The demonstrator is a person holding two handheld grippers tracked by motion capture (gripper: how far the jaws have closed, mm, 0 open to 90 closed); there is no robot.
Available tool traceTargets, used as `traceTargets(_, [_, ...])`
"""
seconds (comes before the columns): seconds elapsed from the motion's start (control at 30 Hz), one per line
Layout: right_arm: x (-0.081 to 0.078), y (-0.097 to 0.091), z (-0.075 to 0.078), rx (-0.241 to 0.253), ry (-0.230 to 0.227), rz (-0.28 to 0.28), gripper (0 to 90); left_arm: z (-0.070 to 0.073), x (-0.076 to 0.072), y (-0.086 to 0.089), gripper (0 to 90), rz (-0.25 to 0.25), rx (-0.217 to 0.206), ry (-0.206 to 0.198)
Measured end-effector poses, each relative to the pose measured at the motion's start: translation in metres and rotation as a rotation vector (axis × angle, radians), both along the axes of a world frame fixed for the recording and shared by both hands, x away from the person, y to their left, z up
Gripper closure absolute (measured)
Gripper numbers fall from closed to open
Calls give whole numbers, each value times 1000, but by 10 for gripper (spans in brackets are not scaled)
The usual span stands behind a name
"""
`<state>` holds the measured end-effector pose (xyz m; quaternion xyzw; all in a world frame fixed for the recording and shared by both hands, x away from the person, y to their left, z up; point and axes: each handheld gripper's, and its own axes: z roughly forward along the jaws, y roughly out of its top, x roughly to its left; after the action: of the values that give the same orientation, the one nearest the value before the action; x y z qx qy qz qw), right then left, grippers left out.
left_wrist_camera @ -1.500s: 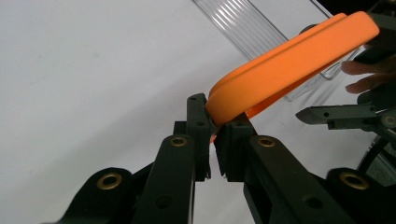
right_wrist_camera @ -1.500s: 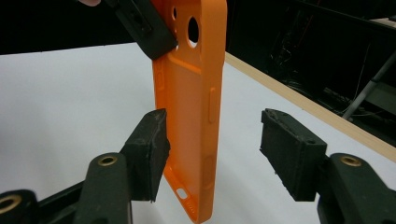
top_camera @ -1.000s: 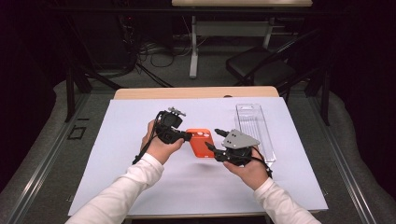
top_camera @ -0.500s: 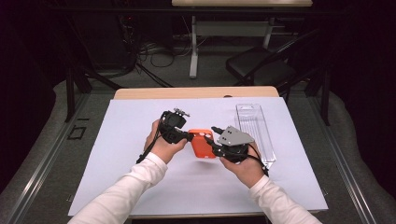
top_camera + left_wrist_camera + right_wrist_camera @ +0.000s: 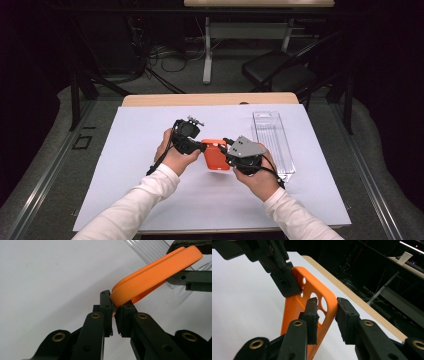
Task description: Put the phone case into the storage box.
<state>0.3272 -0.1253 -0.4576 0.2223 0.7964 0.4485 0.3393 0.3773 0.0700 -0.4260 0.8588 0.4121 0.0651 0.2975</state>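
At nine o'clock of the table's middle my left gripper (image 5: 199, 145) sits over the white sheet (image 5: 125, 165), nearly closed, its jaws pinching one corner of the orange case (image 5: 216, 155). In the left gripper view the pads bite only the very edge of the case (image 5: 150, 277), and a thin sliver of orange shows between them. That grip looks shallow to me.

The case hangs between the two grippers, just above the sheet near the table's centre, tilted on edge. In the right gripper view the camera cut-outs face me, and the left gripper (image 5: 284, 282) clamps the corner at about eleven o'clock.

At three o'clock of the case is my right gripper (image 5: 230, 150). Its jaws have just been closing, and the case's rim (image 5: 329, 307) stands between them. The left pad sits inside the shell against the wall, while the right pad still seems a hair off the outer side, so I would not call it a grip yet.

Further toward three o'clock lies the clear tray (image 5: 272, 145), flat on the sheet.

My worries:
- If the left lets go before the right has squeezed home, the case will drop onto the sheet.
- The soft rim could flex under the right pads and spring out.
- Any twist between my hands could peel the left's thin hold off its corner.
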Motion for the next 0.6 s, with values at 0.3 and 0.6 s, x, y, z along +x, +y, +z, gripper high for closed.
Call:
traceTargets(0.3, [2,3,1,-14,14,-11,758,0,-1,-1,842,4,24,-6])
traceTargets(0.6, [1,8,1,-50,2,-30,774,-1,-1,-2,841,1,31,-3])
